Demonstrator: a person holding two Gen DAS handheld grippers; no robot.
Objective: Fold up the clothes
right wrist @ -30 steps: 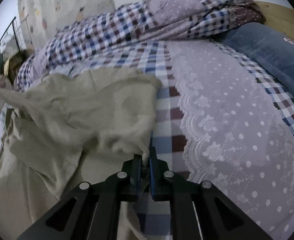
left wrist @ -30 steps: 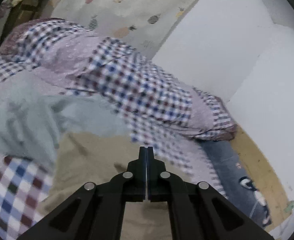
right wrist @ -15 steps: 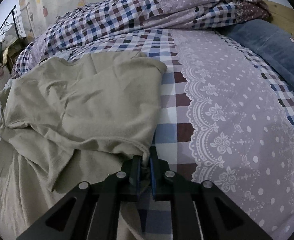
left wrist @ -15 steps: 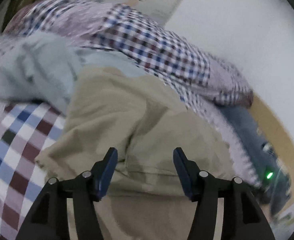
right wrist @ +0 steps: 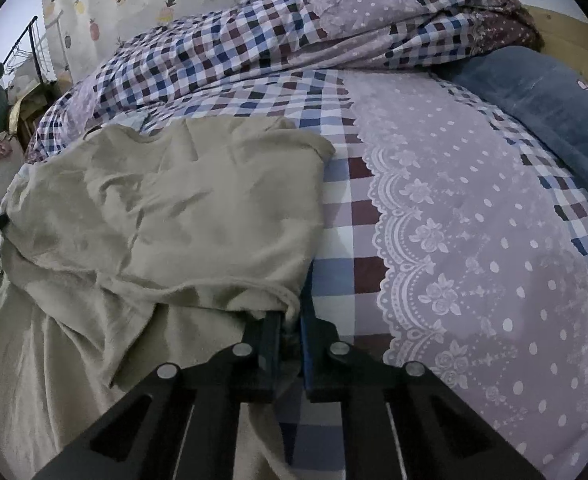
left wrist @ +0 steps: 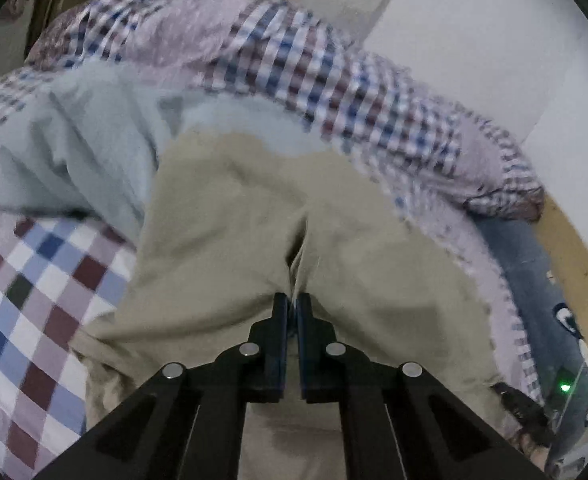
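A beige garment point(left wrist: 253, 216) lies spread on the checked bed, folded over on itself in the right wrist view point(right wrist: 165, 220). My left gripper point(left wrist: 292, 308) is shut on a pinched ridge of this beige garment near its middle. My right gripper point(right wrist: 291, 316) is shut on the hem at the folded garment's near right corner. A pale blue-grey garment point(left wrist: 85, 160) lies crumpled beyond the beige one at the left.
A rolled checked duvet point(right wrist: 294, 44) runs along the far side of the bed. A blue pillow point(right wrist: 542, 96) lies at the right by the wooden bed frame point(left wrist: 574, 256). The lilac lace-patterned bedsheet point(right wrist: 474, 240) stretches right of the garment. A clothes rack point(right wrist: 25, 52) stands far left.
The left gripper opened half a second ago, came down onto the beige garment and has shut on a fold of it. The right gripper kept its hold; the garment has settled flatter.
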